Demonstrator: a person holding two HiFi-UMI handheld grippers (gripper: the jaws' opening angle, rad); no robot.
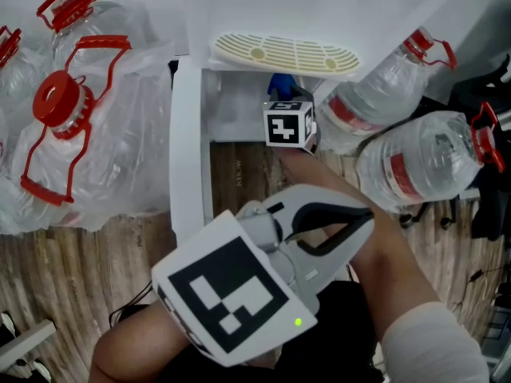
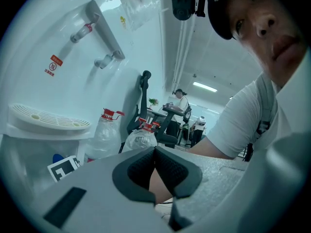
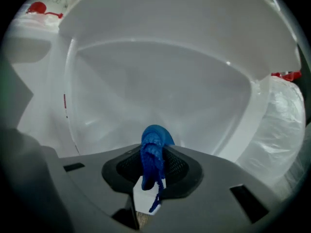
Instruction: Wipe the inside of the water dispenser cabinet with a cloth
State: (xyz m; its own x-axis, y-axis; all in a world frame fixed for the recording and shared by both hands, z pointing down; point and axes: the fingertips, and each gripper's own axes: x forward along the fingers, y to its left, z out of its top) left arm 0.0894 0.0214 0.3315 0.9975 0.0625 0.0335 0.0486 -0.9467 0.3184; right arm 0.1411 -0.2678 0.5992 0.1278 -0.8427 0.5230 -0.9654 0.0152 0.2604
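Pinching blue cloth [image 3: 155, 141], right hand-held gripper [image 3: 153, 171] sits inside cabinet [image 3: 160, 81]; left hand-held gripper [image 2: 154, 153] clenched.

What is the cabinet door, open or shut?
Open. The door is swung aside; the right gripper reaches inside with the blue cloth.

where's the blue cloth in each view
head view: blue cloth upper middle, above the marker cube.
left gripper view: a blue speck lower left, beside that cube.
right gripper view: bottom centre, pinched between the jaws.
shared landmark: the white cabinet interior.
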